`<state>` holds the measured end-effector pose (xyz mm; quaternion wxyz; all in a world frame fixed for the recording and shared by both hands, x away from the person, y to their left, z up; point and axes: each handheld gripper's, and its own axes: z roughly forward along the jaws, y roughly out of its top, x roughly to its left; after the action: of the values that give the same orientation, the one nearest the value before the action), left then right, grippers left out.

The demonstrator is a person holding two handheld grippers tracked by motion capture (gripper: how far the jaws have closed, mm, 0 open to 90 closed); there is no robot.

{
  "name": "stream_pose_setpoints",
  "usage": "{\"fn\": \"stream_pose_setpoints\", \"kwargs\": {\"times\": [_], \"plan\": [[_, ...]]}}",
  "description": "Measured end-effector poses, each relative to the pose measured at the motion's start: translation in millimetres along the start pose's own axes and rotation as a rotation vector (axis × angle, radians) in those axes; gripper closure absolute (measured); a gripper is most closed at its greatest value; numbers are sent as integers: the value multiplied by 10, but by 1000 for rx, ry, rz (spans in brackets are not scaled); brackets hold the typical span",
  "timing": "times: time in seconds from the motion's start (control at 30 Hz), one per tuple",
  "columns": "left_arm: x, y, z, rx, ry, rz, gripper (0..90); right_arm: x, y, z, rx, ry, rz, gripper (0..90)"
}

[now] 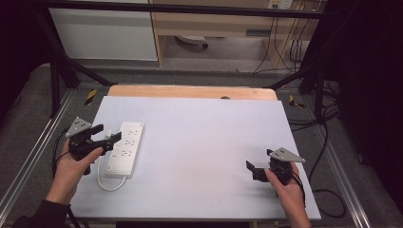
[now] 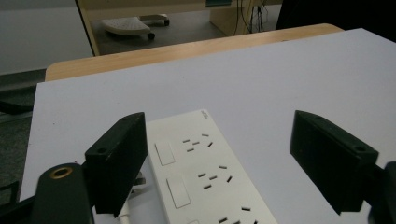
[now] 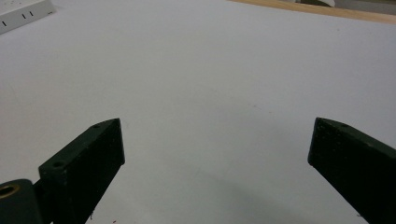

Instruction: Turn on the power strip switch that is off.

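While straddling the white power strip (image 1: 124, 148) untouched, left gripper (image 1: 105, 135) spread wide; right gripper (image 1: 253, 170) likewise agape over bare table (image 1: 204, 142).

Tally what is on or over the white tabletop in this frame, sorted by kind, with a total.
Power strip, white, with its cord: 1
Handheld grippers, black: 2, the left gripper over the strip with jaws apart, the right gripper near the table's right side with jaws apart and nothing between them
Total: 3
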<state>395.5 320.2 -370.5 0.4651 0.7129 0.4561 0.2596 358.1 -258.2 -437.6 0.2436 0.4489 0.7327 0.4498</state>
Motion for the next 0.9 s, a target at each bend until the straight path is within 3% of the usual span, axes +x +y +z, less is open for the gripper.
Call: {"fn": "stream_pose_setpoints", "kwargs": {"times": [0.4, 0.5, 0.9], "plan": [[-12, -114, 111, 56, -14, -9, 352, -1, -3, 6, 7, -2, -3, 42], [-7, -125, 121, 72, -27, -4, 434, -2, -3, 5, 5, -3, 0, 42], [12, -229, 173, 117, -16, -11, 522, -3, -7, 13, 13, 1, 0, 42]]}}
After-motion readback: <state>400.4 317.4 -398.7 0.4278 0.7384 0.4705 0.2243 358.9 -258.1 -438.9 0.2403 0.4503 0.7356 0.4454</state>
